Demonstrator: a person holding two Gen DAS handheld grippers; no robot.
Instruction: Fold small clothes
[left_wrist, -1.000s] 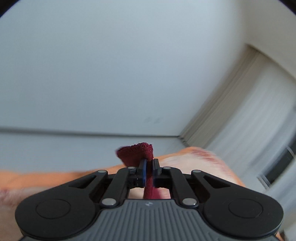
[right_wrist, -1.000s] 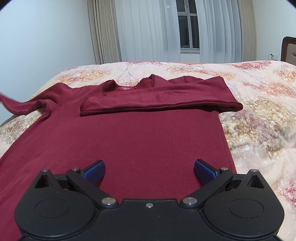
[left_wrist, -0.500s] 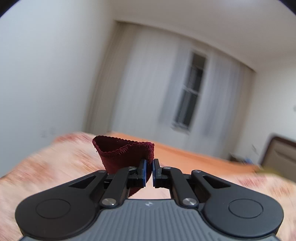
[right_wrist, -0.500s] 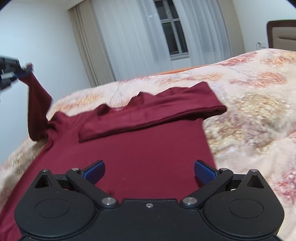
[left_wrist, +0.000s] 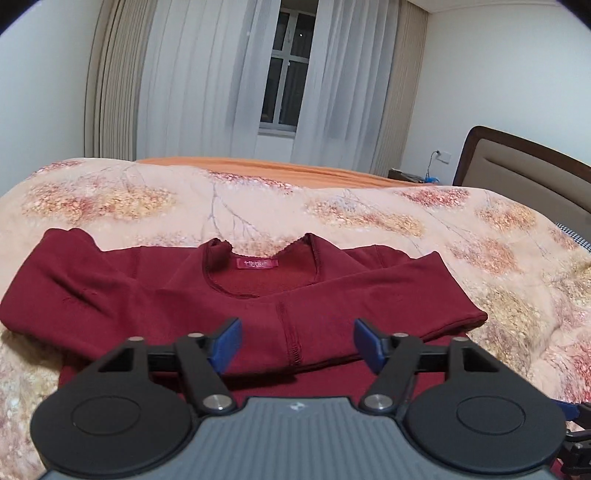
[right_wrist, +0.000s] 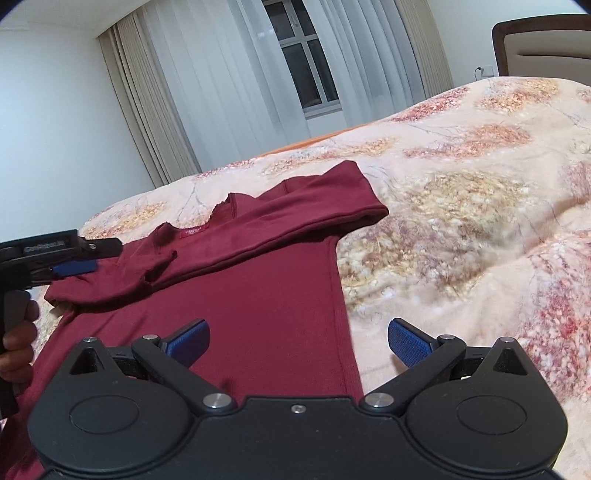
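Note:
A dark red long-sleeved top (left_wrist: 258, 314) lies flat on the floral bedspread (left_wrist: 369, 221), neck hole and pink label (left_wrist: 257, 263) facing me. Both sleeves are folded across the chest; the left sleeve cuff (left_wrist: 291, 332) lies on top of the right sleeve. My left gripper (left_wrist: 297, 341) is open and empty just above that cuff. It also shows at the left edge of the right wrist view (right_wrist: 70, 267), held by a hand. My right gripper (right_wrist: 297, 341) is open and empty, hovering over the top's right side seam (right_wrist: 338, 314) near the hem.
A wooden headboard (left_wrist: 517, 166) stands at the right. Curtains and a window (left_wrist: 284, 74) are behind the bed. An orange sheet (left_wrist: 258, 166) shows at the bed's far edge. Bedspread (right_wrist: 480, 221) extends right of the top.
My left gripper carried the left sleeve cuff across the chest, laid it on the other sleeve and opened. My right gripper stayed open and shifted right toward the side seam.

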